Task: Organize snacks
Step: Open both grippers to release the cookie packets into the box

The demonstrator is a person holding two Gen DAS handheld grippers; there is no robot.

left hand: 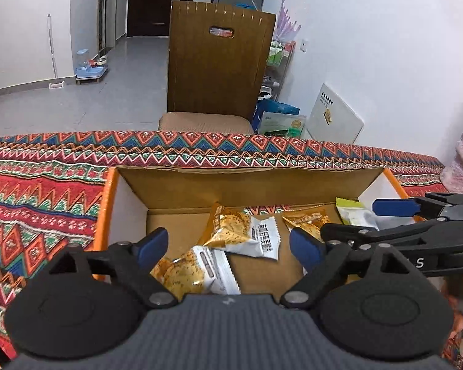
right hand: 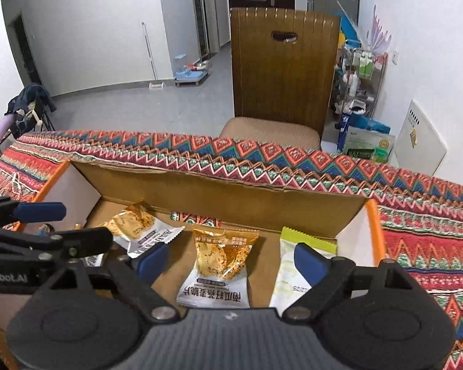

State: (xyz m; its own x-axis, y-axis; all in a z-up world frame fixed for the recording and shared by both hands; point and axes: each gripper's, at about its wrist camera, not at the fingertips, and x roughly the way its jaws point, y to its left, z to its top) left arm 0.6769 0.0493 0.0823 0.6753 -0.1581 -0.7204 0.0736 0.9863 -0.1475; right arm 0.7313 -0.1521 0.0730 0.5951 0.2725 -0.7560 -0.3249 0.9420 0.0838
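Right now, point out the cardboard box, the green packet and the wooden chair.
cardboard box [right hand: 231,197]: right wrist view, far inner wall.
green packet [right hand: 288,265]: right wrist view, pale middle of wrapper.
wooden chair [right hand: 281,71]: right wrist view, backrest.

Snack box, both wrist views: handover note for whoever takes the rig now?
Left claw: open, nothing held, over the box.
Right claw: open, nothing held, beside it.
Cardboard box on the patterned cloth holds three orange snack packets and one green packet, all lying loose.
Done: four packets in the box.
Left: cannot tell; no other snacks in view.
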